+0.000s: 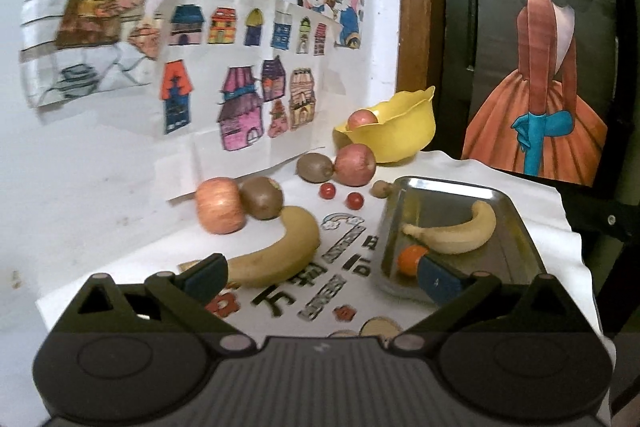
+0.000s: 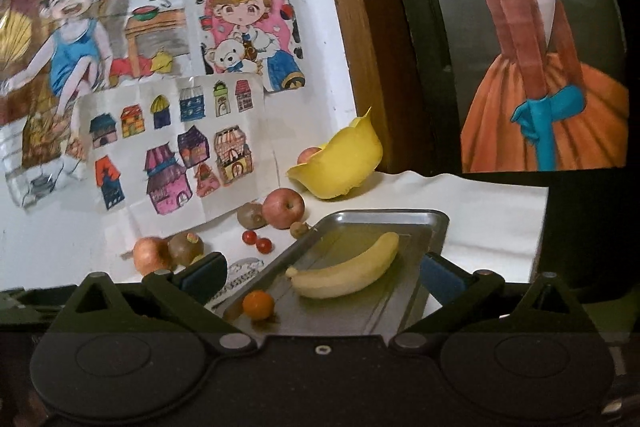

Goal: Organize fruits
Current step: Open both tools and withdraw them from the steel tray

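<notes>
Both grippers are held wide open and empty: the left gripper [image 1: 320, 277] above printed cloth beside a loose banana [image 1: 280, 251], the right gripper [image 2: 322, 273] over the metal tray [image 2: 436, 223]. A second banana [image 2: 344, 273] lies diagonally inside, stem toward a small orange [image 2: 259, 304] near the tray's front edge.

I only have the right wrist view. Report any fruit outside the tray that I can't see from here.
Observer: A second banana lies on the white cloth, left of the tray.
Operator: Give me the left claw's state.
Observer: The left claw is open and empty, with that banana's near end just ahead of its left finger.
</notes>
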